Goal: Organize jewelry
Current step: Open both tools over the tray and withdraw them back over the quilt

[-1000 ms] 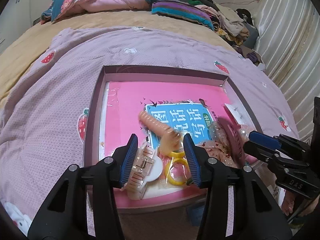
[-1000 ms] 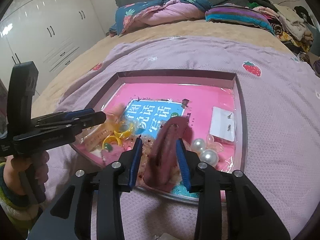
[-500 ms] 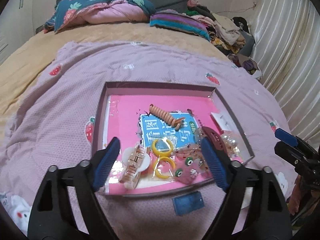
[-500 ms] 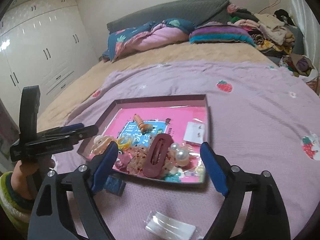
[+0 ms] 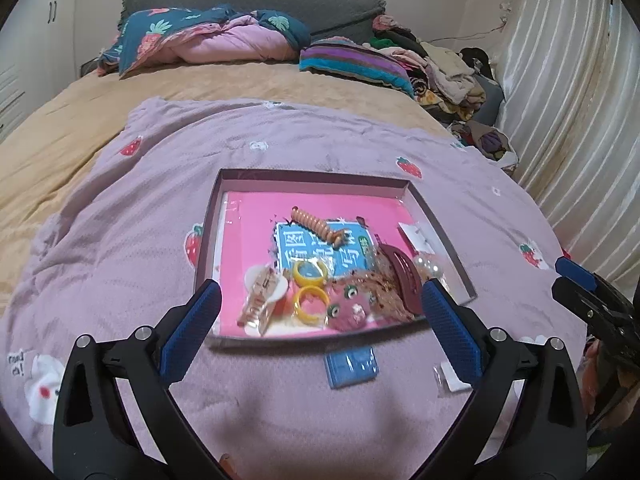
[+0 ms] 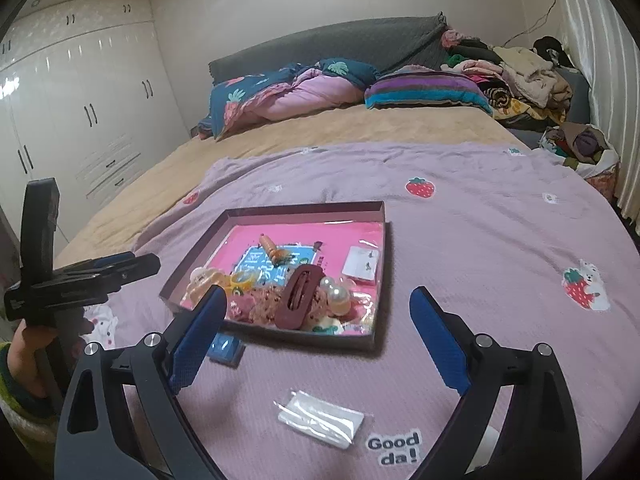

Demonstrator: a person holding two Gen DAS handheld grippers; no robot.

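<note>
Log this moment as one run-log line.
left claw: open, empty | right claw: open, empty | dark red hair clip: in tray | small blue packet: on blanket

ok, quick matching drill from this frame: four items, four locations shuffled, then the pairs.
Items:
1 maroon hair clip
2 blue packet
3 clear plastic bag
4 earring card

Places:
A on blanket, just outside box's near-left corner
B far right part of the box
C on blanket, between right gripper's fingers
D box, near edge, beside pearls

Pairs: 1-D, 2-A, 3-C, 4-B
</note>
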